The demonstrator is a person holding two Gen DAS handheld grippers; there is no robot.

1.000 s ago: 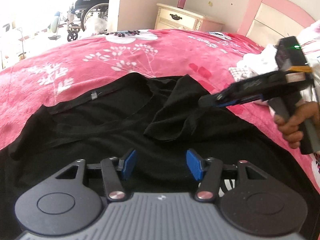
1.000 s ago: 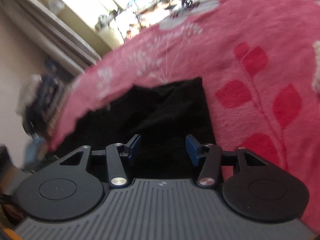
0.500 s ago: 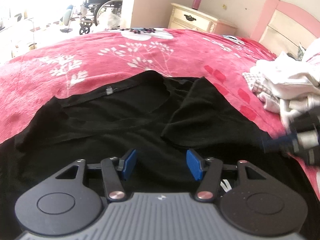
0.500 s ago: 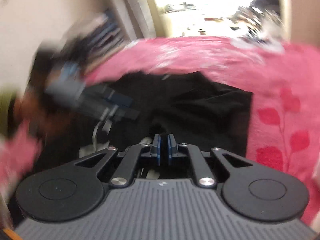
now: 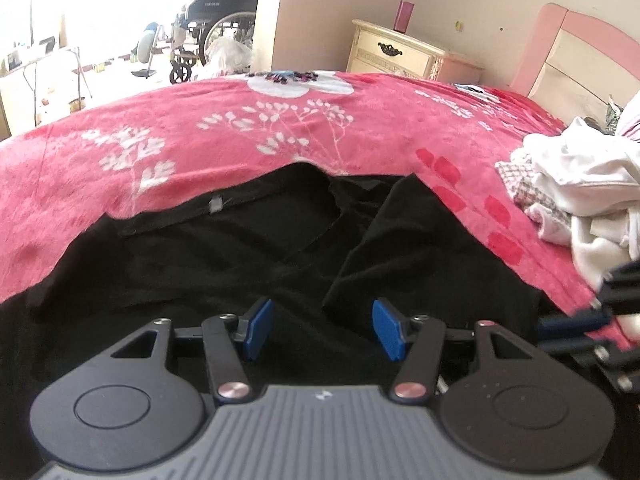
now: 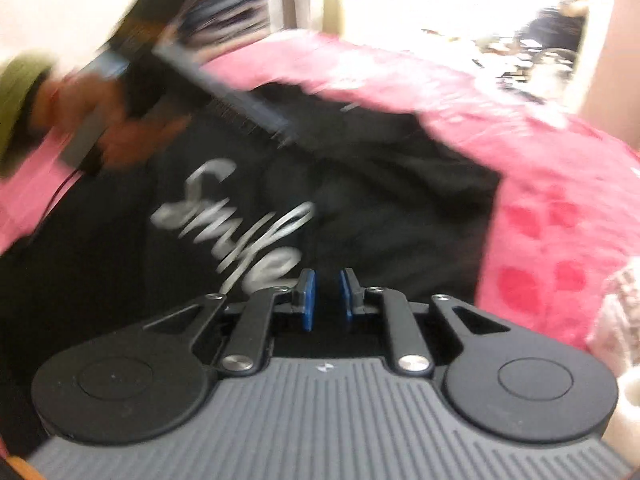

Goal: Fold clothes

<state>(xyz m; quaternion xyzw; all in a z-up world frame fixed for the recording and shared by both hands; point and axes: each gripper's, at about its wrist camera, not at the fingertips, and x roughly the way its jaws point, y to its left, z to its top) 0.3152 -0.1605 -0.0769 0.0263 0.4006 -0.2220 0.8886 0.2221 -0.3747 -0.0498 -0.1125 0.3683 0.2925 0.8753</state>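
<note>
One bed [image 5: 240, 136] in pink cover, one black shirt [image 5: 224, 256] spread along its near edge with a sleeve turned inward, one heap of pale clothes [image 5: 576, 192] toward the headboard corner. Two tools: left tool [image 5: 322, 326] released wide over the shirt, right tool [image 6: 327, 294] nearly closed, grasping nothing, low at the shirt's hem side. Likely trouble: thin fabric slipping or bunching under a one-layer pinch, skewing any fold.
</note>
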